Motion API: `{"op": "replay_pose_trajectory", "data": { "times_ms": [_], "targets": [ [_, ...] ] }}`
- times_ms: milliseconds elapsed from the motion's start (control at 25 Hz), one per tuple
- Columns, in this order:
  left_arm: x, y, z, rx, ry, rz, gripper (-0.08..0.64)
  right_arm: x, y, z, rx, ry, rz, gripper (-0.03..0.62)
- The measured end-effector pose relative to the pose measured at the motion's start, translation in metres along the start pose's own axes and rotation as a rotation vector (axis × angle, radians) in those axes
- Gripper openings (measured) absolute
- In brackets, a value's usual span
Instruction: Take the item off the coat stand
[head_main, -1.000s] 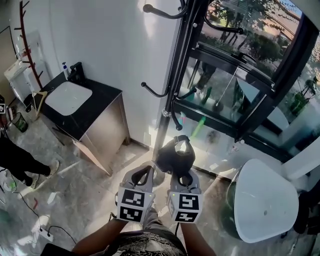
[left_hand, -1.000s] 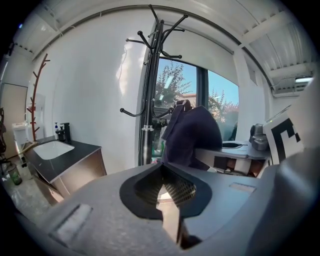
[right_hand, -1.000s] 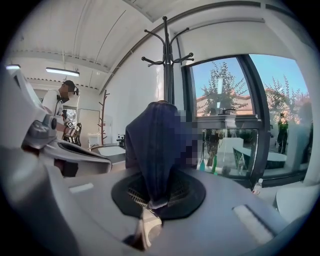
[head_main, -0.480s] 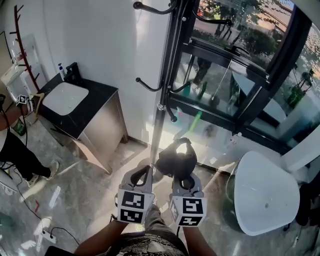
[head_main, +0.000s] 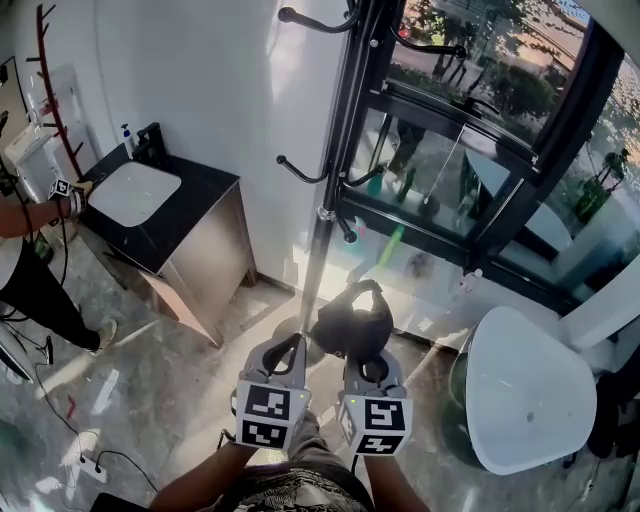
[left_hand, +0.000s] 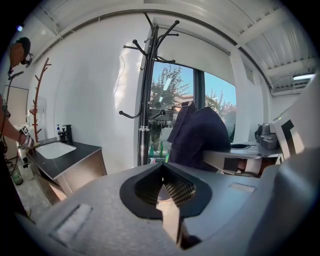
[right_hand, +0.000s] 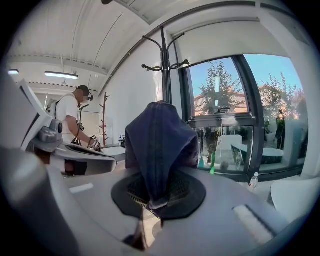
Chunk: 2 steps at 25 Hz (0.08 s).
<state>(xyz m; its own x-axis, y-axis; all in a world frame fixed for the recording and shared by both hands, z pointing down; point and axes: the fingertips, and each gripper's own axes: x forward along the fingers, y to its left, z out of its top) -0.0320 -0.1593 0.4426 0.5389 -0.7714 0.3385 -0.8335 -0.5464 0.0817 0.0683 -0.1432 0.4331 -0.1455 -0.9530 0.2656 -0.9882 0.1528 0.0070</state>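
Note:
A dark navy cap (head_main: 350, 322) hangs from my right gripper (head_main: 362, 358), which is shut on its fabric, low in front of the black coat stand (head_main: 325, 215). In the right gripper view the cap (right_hand: 157, 145) drapes over the pinched jaws of the right gripper (right_hand: 150, 202), with the stand (right_hand: 164, 65) behind. The stand's visible hooks are bare. My left gripper (head_main: 283, 348) sits just left of the right one, shut with nothing in it. In the left gripper view, the cap (left_hand: 197, 135) hangs to the right of the stand (left_hand: 145, 100), beyond the closed left gripper (left_hand: 161, 187).
A black-topped cabinet with a white basin (head_main: 135, 195) stands at the left, with a person's arm (head_main: 35, 215) beside it. There is a brown coat stand (head_main: 55, 90) at the far left. A white round table (head_main: 530, 400) is at the right, glass doors (head_main: 480, 190) are behind, and a power strip (head_main: 85, 462) lies on the floor.
Both grippers and the cap stay low in nearly the same place. The person at the left has stepped in and stretched an arm toward the basin.

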Motion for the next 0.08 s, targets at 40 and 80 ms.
{"op": "replay_pose_trajectory", "data": {
  "times_ms": [40,80],
  "targets": [
    [-0.0009,-0.0003,-0.0004,0.000,-0.001,0.001,0.005,-0.0009,0.0006,-0.0003,0.000,-0.001,0.001,0.020],
    [-0.0019,-0.0006,-0.0008,0.000,-0.001,0.002,0.005,-0.0019,0.0011,-0.0006,0.000,-0.002,0.001,0.020]
  ]
}}
